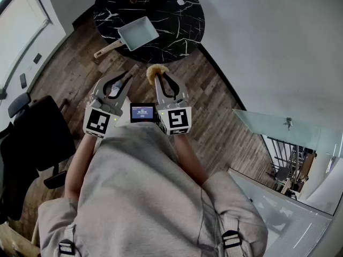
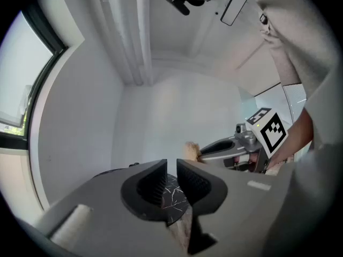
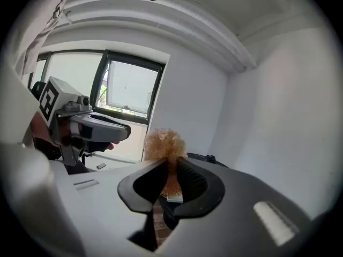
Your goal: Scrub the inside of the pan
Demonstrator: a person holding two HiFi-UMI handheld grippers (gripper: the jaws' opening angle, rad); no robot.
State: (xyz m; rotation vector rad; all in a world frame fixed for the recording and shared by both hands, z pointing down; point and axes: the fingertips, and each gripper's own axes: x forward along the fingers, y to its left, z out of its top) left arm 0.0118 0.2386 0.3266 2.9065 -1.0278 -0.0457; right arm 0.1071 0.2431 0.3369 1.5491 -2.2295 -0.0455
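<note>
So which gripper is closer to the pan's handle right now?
Left. In the head view the left gripper hangs, empty, just short of the handle; the right gripper, clamped on the scrubber, sits farther off, opposite the pan body.

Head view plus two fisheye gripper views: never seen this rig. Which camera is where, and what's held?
No robot: a person holds a two-jaw gripper in each hand. The head view looks down from the person's head; each gripper view rides on its gripper, looking along the jaws. A rectangular pan with a wooden handle lies on the round black marbled table. The right gripper is clamped on a tan fuzzy scrubber. The left gripper holds nothing, its jaws slightly apart.
</note>
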